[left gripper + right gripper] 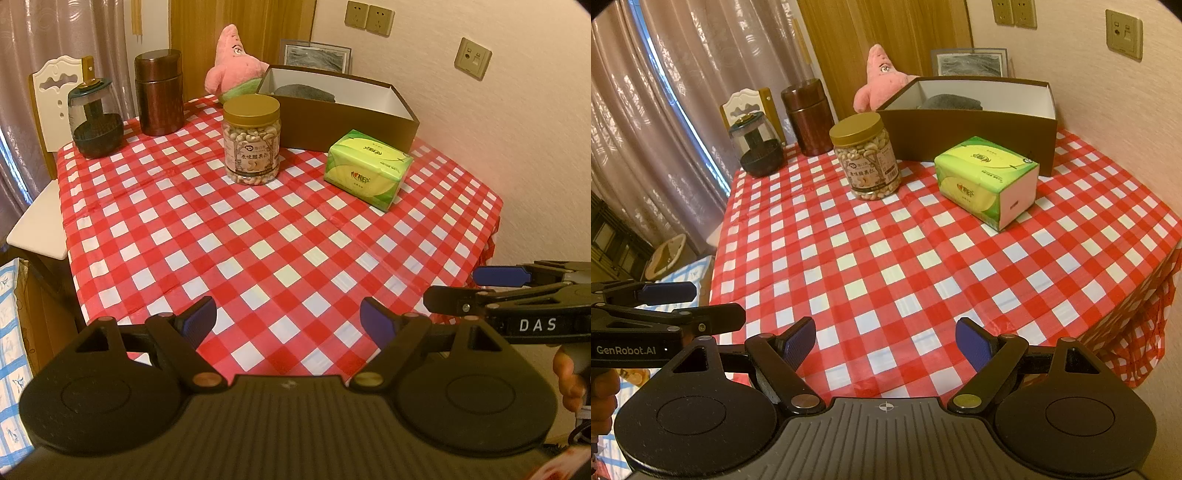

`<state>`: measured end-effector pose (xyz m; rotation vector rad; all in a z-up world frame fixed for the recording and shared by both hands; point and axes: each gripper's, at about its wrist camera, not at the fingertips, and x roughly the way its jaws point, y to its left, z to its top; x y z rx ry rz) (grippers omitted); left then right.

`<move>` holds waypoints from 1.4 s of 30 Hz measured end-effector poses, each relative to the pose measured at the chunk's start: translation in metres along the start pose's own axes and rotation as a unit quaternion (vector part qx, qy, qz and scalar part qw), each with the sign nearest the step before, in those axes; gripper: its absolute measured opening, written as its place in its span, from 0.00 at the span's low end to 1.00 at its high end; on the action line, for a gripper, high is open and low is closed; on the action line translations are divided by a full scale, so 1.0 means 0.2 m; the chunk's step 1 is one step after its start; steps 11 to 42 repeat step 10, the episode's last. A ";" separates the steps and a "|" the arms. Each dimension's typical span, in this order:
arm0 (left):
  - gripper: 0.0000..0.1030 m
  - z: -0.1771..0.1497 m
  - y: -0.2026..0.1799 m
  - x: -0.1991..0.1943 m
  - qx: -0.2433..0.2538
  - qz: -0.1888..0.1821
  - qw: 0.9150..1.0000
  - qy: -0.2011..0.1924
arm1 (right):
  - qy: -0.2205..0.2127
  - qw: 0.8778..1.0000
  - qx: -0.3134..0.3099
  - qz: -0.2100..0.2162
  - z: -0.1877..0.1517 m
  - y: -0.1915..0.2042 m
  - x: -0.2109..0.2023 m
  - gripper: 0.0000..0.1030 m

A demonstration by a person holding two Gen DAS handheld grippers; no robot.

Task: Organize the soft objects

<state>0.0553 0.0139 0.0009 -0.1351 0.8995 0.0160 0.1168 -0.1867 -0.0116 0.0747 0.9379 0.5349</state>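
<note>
Your left gripper [288, 321] sits over the near edge of the table, blue pads [199, 319] spread wide, only red-and-white checked tablecloth [258, 236] between them. Your right gripper [885, 345] is the same: pads apart, nothing between, cloth below. Each gripper shows in the other's view, side on: the right one at the right border of the left wrist view, the left one at the left border of the right wrist view. Part of a hand [570, 382] is visible under the right gripper's body.

Soft things on the table:
- Pink star-shaped plush toy [232, 64] at the far edge, upright, just behind the far left corner of the box; its lower part is hidden by the box and jar.
- Green tissue pack [367, 168] lying flat in front of the box, near its front wall, well clear of both grippers.
- Grey soft item [306, 92] already inside the box; what it is you cannot tell from here.

The box is an open brown cardboard box [351, 125] with a white interior, at the far right of the table beside the wall.

Other items:
- Clear jar of cashews [251, 140] with a gold lid, upright, just left of the box's front corner.
- Dark brown cylindrical canister [159, 92], far left, upright.
- Glass jar with a dark base [96, 118], left of the canister, near the table's far left corner.
- White chair [55, 96] behind that corner.
- Framed picture [316, 55] leaning on the wall behind the box.
- Curtains [665, 110] at left.
</note>
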 end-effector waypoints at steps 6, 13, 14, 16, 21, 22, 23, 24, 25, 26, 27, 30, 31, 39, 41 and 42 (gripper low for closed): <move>0.81 0.00 0.00 0.00 0.000 -0.001 1.000 -0.001 | 0.000 1.000 0.000 0.000 0.00 0.00 0.00 0.80; 0.81 0.00 -0.02 0.01 0.002 -0.001 1.000 0.000 | 0.000 1.000 0.002 0.000 0.00 0.00 0.01 0.80; 0.81 0.00 -0.02 0.01 0.002 -0.001 1.000 0.000 | 0.000 1.000 0.002 0.000 0.00 0.00 0.01 0.80; 0.81 0.00 -0.02 0.01 0.002 -0.001 1.000 0.000 | 0.000 1.000 0.002 0.000 0.00 0.00 0.01 0.80; 0.81 0.00 -0.02 0.01 0.002 -0.001 1.000 0.000 | 0.000 1.000 0.002 0.000 0.00 0.00 0.01 0.80; 0.81 0.00 -0.02 0.01 0.002 -0.001 1.000 0.000 | 0.000 1.000 0.002 0.000 0.00 0.00 0.01 0.80; 0.81 0.00 -0.02 0.01 0.002 -0.001 1.000 0.000 | 0.000 1.000 0.002 0.000 0.00 0.00 0.01 0.80; 0.81 0.00 -0.02 0.01 0.002 -0.001 1.000 0.000 | 0.000 1.000 0.002 0.000 0.00 0.00 0.01 0.80; 0.81 0.00 -0.02 0.01 0.002 -0.001 1.000 0.000 | 0.000 1.000 0.002 0.000 0.00 0.00 0.01 0.80; 0.81 0.00 -0.02 0.01 0.002 -0.001 1.000 0.000 | 0.000 1.000 0.002 0.000 0.00 0.00 0.01 0.80; 0.81 0.00 -0.02 0.01 0.002 -0.001 1.000 0.000 | 0.000 1.000 0.002 0.000 0.00 0.00 0.01 0.80; 0.81 0.00 -0.02 0.01 0.002 -0.001 1.000 0.000 | 0.000 1.000 0.002 0.000 0.00 0.00 0.01 0.80; 0.81 0.00 -0.02 0.01 0.002 -0.001 1.000 0.000 | 0.000 1.000 0.002 0.000 0.00 0.00 0.01 0.80; 0.81 0.00 -0.02 0.01 0.002 -0.001 1.000 0.000 | 0.000 1.000 0.002 0.000 0.00 0.00 0.01 0.80; 0.81 0.00 -0.02 0.01 0.002 -0.001 1.000 0.000 | 0.000 1.000 0.002 0.000 0.00 0.00 0.01 0.80; 0.81 0.00 -0.02 0.01 0.002 -0.001 1.000 0.000 | 0.000 1.000 0.002 0.000 0.00 0.00 0.01 0.80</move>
